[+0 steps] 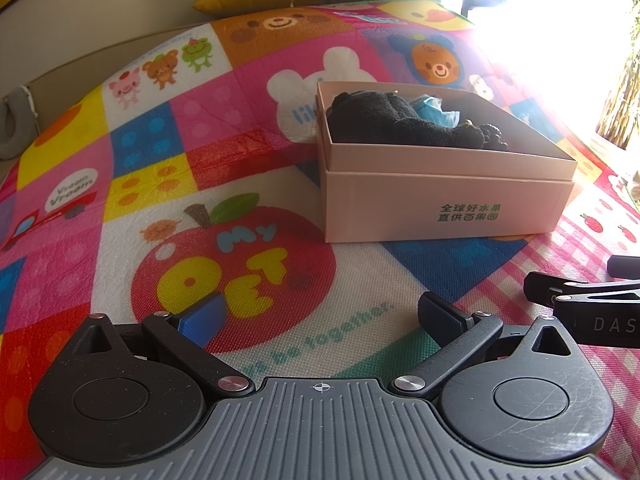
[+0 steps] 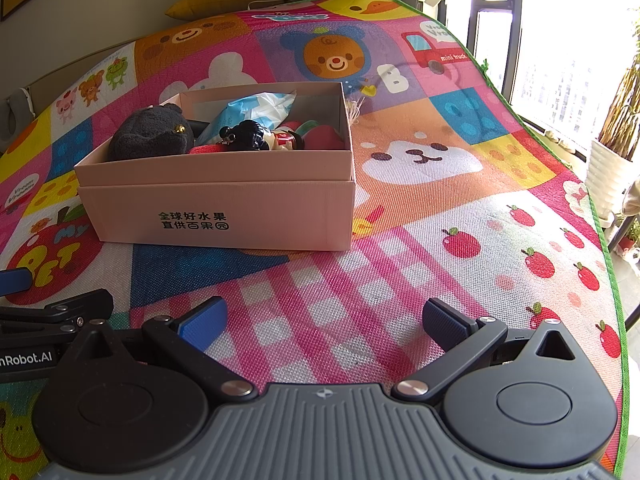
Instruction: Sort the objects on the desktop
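pink cardboard box (image 2: 224, 204) sits on the patterned play mat (image 2: 420, 264), open top, green printed characters on its near wall. it lies toward the middle of the mat, well in from the far edge and from the green-trimmed right edge.

inside the box: dark grey plush toy (image 2: 154, 134) at the left end, rising above the rim. beside it a small figurine with glossy black hair (image 2: 256, 140), lying against something red. behind them a pale blue plastic packet (image 2: 256, 110) leans on the far wall. from the left wrist view the plush toy (image 1: 394, 122) fills most of the box (image 1: 444, 208), packet (image 1: 434, 110) just visible behind it.

left gripper (image 1: 320, 320): blue-padded fingers spread wide, nothing between them. it hangs low over the mat (image 1: 120, 240), above the red apple print, near the mat's near edge, well apart from the box.

right gripper (image 2: 324, 322): fingers spread equally wide, holding nothing, over the pink checked patch near the mat's near edge, also apart from the box.

the two grippers are side by side; each shows at the margin of the other's view.

yellow cushion (image 2: 224, 0) beyond the mat's far edge. bright window at right, washed out in the left wrist view.
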Demonstrator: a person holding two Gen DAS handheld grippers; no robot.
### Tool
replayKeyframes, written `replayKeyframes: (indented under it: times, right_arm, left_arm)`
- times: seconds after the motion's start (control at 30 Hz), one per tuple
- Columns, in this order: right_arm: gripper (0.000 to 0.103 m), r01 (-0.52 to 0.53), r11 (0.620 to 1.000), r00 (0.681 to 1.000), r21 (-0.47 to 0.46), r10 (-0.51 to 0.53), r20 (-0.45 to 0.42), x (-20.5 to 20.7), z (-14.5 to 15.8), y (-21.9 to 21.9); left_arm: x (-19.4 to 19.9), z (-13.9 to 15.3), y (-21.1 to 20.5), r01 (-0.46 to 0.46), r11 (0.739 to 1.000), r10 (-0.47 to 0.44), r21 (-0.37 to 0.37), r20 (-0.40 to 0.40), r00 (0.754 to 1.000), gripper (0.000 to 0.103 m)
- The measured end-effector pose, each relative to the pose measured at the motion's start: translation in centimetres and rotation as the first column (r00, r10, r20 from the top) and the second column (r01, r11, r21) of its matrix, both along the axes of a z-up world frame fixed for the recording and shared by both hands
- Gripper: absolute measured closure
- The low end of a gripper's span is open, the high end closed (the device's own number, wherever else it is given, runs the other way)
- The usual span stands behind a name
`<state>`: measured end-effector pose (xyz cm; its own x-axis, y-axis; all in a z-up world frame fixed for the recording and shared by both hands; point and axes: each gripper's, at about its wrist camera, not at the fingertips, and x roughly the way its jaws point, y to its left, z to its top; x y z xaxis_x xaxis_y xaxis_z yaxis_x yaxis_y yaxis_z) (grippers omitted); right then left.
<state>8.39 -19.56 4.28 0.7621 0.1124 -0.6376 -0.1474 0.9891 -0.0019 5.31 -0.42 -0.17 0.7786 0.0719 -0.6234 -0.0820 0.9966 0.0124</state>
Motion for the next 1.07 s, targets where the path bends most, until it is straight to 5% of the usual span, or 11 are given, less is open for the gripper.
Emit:
replayKeyframes:
  times: [0.6, 0.8, 1.07]
  right_arm:
    - [0.000, 0.000, 1.000, 1.000, 0.000, 0.000, 0.000, -0.1, 0.0, 0.0]
    - [0.000, 0.000, 1.000, 1.000, 0.000, 0.000, 0.000, -0.1, 0.0, 0.0]
    - [0.000, 0.000, 1.000, 1.000, 0.000, 0.000, 0.000, -0.1, 0.0, 0.1]
  left_arm:
    - [0.1, 0.0, 0.0, 0.002, 1.000, -0.002, -0.003, -0.002, 1.000, 0.000]
    - [1.2, 0.6, 0.3, 0.011, 1.000, -0.013, -0.017, -0.087, 0.996, 0.000]
    - [1.1, 0.6, 0.1, -0.020, 1.000, 0.018, -0.021, -0.076, 0.997, 0.000]
